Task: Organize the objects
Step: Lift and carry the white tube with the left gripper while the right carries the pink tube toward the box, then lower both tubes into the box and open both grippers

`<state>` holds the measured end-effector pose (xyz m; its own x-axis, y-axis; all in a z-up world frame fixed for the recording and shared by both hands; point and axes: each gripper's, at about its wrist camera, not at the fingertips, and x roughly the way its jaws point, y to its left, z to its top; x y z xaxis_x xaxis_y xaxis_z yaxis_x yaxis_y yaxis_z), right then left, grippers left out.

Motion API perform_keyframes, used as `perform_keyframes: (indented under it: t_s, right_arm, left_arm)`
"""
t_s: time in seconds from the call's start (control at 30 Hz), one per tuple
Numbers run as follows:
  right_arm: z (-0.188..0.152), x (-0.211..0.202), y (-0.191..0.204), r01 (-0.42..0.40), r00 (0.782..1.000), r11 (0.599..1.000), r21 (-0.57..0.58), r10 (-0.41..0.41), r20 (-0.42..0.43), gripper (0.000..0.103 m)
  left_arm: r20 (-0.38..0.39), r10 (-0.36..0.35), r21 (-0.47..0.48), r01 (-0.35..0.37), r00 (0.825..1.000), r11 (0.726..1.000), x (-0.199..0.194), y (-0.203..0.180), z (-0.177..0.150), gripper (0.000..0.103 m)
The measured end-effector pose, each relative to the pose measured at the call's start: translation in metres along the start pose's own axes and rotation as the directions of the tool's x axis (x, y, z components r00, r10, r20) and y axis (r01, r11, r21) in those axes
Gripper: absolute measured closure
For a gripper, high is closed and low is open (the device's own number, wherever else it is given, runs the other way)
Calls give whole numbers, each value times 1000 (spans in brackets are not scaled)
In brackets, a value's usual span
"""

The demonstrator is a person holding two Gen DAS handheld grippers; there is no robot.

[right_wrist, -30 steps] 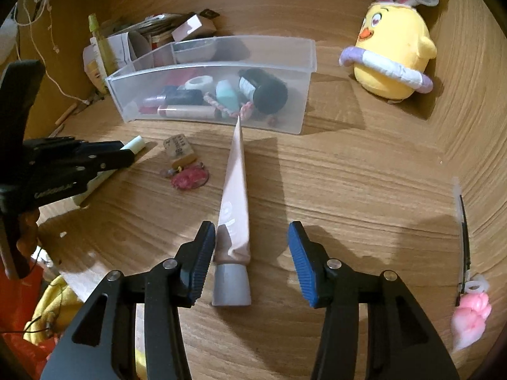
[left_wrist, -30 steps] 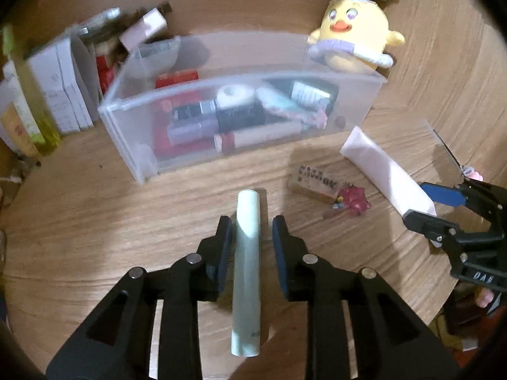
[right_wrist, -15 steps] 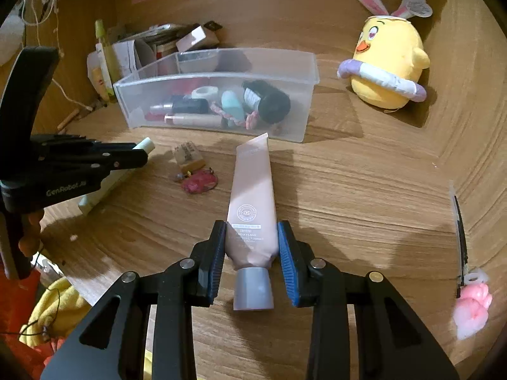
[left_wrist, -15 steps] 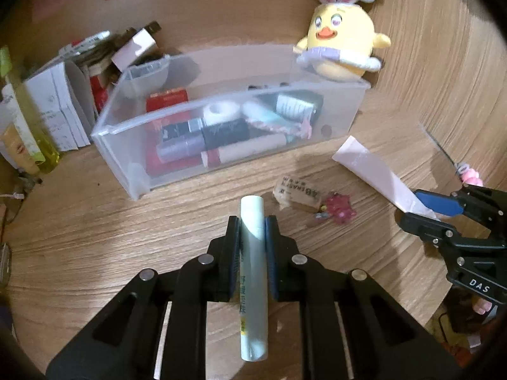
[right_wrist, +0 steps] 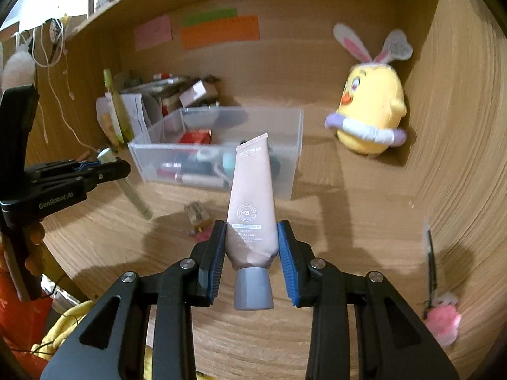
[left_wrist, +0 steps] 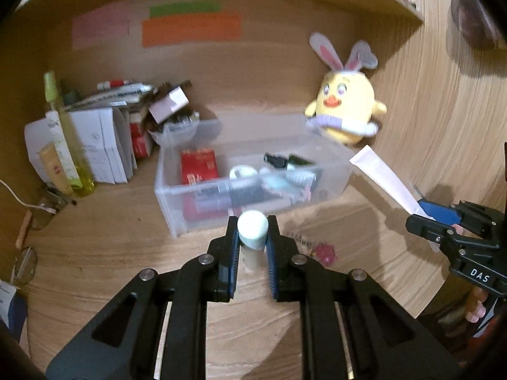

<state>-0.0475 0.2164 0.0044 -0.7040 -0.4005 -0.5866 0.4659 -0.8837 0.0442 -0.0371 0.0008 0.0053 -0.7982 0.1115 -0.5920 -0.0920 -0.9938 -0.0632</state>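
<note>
Left gripper [left_wrist: 252, 240] and right gripper [right_wrist: 252, 247] are both raised off the desk, each clamped tight.

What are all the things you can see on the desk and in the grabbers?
Clear bin: one, see-through, middle of the desk, holding small cosmetics.
Red box: one, red, inside the bin at its left end.
Plush chick: one, yellow with bunny ears, back right.
White boxes: a few, white, back left.
Yellow-green bottle: one, upright by the boxes.
Sticky notes: three, pink, green, orange, on the back wall.
Pink tube: one, grey cap, held off the desk.
Pale green tube: one, held off the desk.
Right gripper: shut on the pink tube.
Left gripper: shut on the pale green tube.
</note>
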Motion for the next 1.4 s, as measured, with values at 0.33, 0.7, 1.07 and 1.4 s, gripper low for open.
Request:
perform_keyframes:
  t_s: [0.33,0.7,1.07,1.4]
  right_arm:
    - [37,7,-1,-23,997,1000,-4,23,74,73]
    - [74,43,-5,-50,996,999,10,49,73,73]
    - [106,82,-2,-53,998,998,-35,55,41,73]
    - [124,116,15,-86,996,990,-113,87,5,73]
  left_arm:
    - [92,13,-57,-8,996,998,-21,13,25,88]
    - [147,35,-86,-22,989,996,-27,27,49,88]
    - [162,50,-136,-28,986,990,-9,47,79,88]
    - [113,85,-154,-67,990,986,29,56,87,88]
